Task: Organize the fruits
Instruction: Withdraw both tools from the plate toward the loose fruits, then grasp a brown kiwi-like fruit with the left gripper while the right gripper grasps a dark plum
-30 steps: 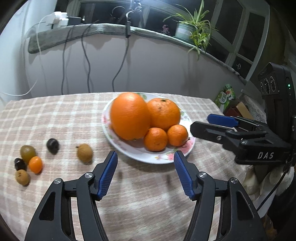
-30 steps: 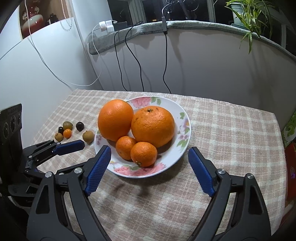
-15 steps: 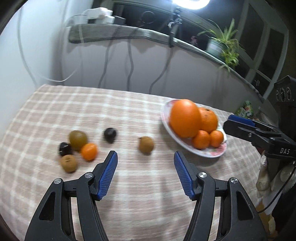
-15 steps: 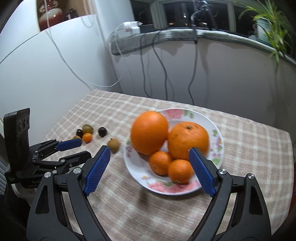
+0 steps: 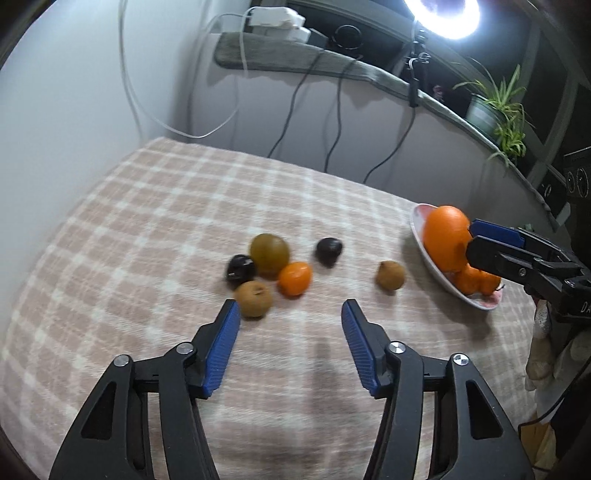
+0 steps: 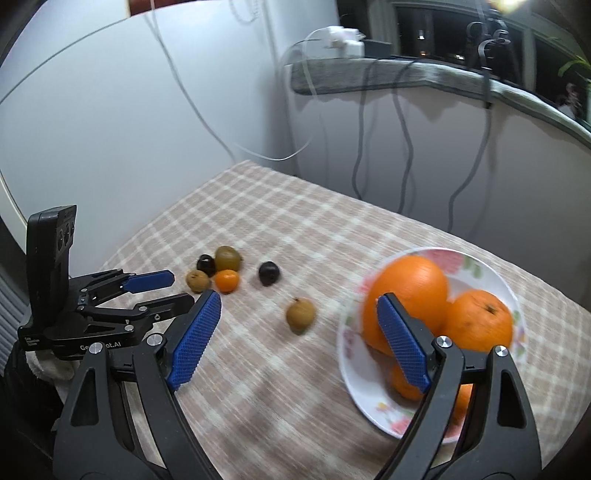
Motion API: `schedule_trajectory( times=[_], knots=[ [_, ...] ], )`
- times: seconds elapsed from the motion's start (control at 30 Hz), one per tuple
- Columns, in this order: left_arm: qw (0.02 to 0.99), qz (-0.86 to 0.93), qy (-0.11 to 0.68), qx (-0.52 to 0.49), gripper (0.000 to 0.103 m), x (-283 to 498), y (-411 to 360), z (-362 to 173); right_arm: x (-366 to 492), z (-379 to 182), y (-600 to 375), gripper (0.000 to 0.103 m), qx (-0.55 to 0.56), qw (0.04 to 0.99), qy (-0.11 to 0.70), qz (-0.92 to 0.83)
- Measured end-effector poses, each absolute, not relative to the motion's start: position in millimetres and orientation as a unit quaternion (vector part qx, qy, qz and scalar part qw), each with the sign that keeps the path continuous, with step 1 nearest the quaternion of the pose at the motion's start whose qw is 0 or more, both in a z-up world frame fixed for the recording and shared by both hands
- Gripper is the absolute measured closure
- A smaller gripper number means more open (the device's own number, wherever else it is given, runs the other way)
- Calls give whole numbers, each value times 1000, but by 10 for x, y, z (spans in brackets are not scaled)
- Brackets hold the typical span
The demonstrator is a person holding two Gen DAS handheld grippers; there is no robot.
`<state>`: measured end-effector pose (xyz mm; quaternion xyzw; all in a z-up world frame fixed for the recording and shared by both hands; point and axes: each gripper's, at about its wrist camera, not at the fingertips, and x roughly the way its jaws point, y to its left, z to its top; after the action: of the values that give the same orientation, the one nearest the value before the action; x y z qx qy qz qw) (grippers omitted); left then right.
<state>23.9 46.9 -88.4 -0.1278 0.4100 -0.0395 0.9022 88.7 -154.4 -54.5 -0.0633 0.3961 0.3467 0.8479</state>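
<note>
Small fruits lie on the checked tablecloth: a green-brown fruit [image 5: 269, 250], a small orange [image 5: 294, 278], two dark plums [image 5: 241, 270] [image 5: 328, 250], a brown fruit [image 5: 253, 298] and a lone brown fruit [image 5: 390, 274]. A flowered plate [image 6: 491, 273] holds large and small oranges [image 6: 410, 291]. My left gripper [image 5: 291, 325] is open and empty, just short of the small fruit cluster. My right gripper [image 6: 299, 321] is open and empty above the cloth, its right finger in front of the plate. The lone brown fruit [image 6: 301, 314] shows between its fingers.
A white wall stands to the left. A low wall with hanging cables [image 5: 332, 122] and a grey ledge with a power strip [image 5: 275, 24] and a potted plant [image 5: 498, 110] runs behind the table. The table edge [image 6: 125, 251] falls off at the left.
Both grippers have swung left. The small fruit cluster has come to the centre of the left view and the plate has slid to the right in both views. Both stay open.
</note>
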Motion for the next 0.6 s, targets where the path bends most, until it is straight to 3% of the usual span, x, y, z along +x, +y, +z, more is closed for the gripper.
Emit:
schedule_trajectory(
  times=[0.23,0.6],
  knots=[
    [896,-36,420,-138,62,265,609,-967,1046,-704,-1181,36,-75,827,421,366],
    [888,-44,433,-149,66,350,672,-1050,1282,-1072,-751,60,-101,806,465,351]
  ],
)
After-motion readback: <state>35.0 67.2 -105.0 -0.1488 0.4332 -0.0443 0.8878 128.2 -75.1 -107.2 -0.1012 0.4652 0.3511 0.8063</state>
